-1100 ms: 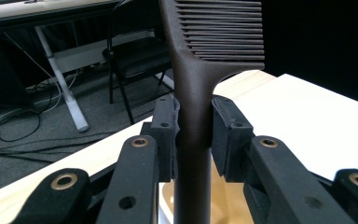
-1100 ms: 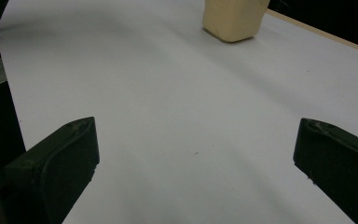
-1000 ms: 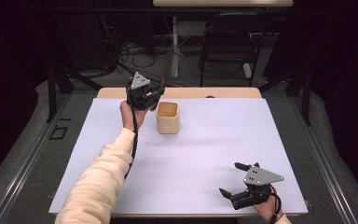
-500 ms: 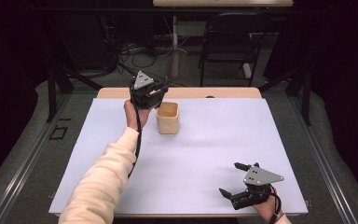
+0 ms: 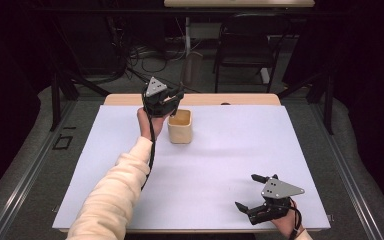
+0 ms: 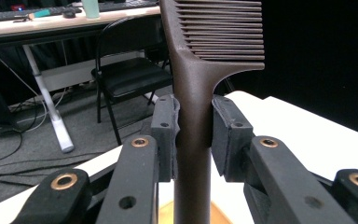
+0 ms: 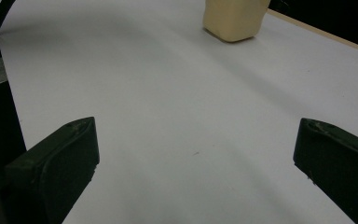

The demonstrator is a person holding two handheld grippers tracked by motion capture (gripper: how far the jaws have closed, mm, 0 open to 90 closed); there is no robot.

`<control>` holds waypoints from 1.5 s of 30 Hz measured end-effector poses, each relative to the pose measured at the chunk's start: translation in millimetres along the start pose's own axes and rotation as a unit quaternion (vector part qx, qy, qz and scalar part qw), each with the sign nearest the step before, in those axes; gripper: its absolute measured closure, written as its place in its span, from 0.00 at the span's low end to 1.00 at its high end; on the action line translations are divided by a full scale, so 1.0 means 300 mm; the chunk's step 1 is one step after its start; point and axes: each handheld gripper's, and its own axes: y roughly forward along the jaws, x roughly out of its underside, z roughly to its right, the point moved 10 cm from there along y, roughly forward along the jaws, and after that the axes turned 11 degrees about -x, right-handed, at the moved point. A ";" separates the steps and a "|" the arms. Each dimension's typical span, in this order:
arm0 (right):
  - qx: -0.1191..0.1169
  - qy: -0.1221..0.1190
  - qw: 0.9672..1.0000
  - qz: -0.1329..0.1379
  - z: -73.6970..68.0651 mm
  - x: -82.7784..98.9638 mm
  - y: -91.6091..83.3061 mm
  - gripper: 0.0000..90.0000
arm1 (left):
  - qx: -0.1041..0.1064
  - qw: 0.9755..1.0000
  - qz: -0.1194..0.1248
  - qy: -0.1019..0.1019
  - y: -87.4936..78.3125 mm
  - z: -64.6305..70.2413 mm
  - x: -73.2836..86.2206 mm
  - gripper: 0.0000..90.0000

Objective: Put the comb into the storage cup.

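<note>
The left tool (image 5: 172, 102) pinches the handle of a brown comb (image 6: 193, 93) between its pads (image 6: 165, 135), holding it upright with the teeth on top, just at the rim of the tan cup (image 5: 180, 126) that stands on the desk (image 5: 230, 150) toward eleven o'clock from its middle. The step in hand looks like standing the comb in the cup, so the next move calls for centring the handle over the opening, lowering it straight in and then releasing. The right tool (image 5: 257, 200) rests with jaws wide and empty near the desk's five o'clock corner.
</note>
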 end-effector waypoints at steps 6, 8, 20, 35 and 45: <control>0.000 0.000 1.000 0.000 0.000 0.000 0.000 0.00 | 0.003 1.000 -0.001 -0.007 0.009 0.001 0.009 0.80; 0.000 0.000 1.000 -0.001 0.000 0.001 -0.001 0.00 | 0.006 1.000 -0.001 -0.009 0.012 0.001 0.012 0.80; -0.002 0.001 1.000 -0.002 -0.002 0.002 0.000 0.00 | 0.012 1.000 -0.004 -0.024 0.027 -0.006 0.039 0.80; -0.003 0.001 1.000 -0.002 -0.002 0.002 0.000 0.00 | 0.019 0.999 -0.016 -0.030 0.038 -0.013 0.075 0.80; -0.003 0.001 1.000 -0.002 -0.002 0.002 0.000 0.00 | 0.021 0.999 -0.025 -0.020 0.043 -0.006 0.082 0.80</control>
